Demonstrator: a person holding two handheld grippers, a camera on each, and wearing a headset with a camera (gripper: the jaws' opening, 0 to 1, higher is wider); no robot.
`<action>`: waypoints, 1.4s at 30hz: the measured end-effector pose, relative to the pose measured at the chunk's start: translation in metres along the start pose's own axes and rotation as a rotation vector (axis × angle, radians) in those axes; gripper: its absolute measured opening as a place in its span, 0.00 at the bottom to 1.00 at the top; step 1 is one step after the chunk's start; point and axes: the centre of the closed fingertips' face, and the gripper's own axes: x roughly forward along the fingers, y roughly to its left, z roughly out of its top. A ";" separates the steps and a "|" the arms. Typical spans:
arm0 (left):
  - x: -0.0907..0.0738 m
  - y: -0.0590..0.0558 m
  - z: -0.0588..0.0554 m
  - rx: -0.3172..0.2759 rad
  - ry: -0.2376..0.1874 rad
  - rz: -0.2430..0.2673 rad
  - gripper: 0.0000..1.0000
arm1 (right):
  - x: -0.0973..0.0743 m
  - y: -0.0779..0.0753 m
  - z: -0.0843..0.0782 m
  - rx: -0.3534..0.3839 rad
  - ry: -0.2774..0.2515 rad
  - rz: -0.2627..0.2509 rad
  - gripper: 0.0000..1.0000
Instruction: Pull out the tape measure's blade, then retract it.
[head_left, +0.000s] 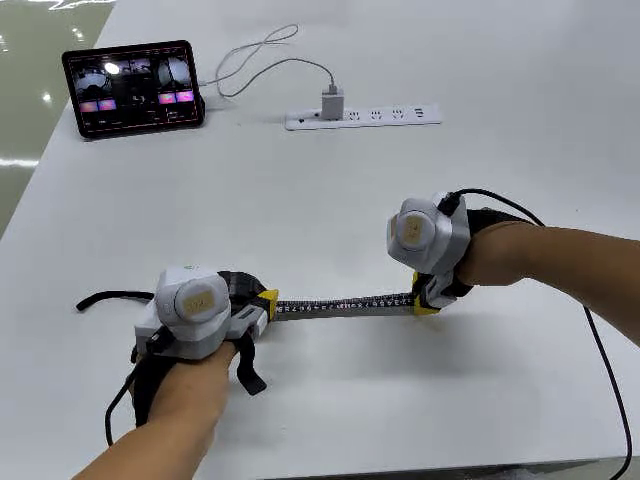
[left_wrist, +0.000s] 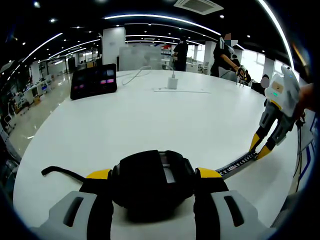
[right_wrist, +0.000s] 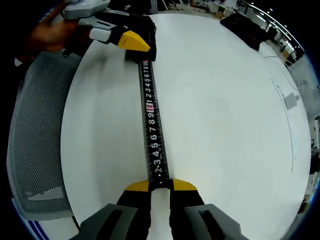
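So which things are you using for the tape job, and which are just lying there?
In use: tape measure, blade, left gripper, right gripper.
Lying about: tablet, power strip, charger, cable.

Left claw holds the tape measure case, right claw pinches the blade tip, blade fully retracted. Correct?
One thing is off: the blade is pulled out, not retracted. The right gripper view shows its numbered scale stretched across the table from the right claw to the tape measure case held by the left claw. The rest stands.
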 end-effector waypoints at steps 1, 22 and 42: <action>0.000 0.000 0.000 0.000 0.000 0.000 0.61 | 0.000 0.000 0.001 0.005 0.000 0.001 0.09; 0.000 0.001 0.000 0.000 -0.003 0.004 0.61 | 0.003 0.002 0.013 0.000 -0.008 -0.010 0.09; 0.000 0.001 0.000 -0.001 -0.004 0.006 0.61 | 0.005 0.001 0.023 -0.002 -0.001 -0.011 0.09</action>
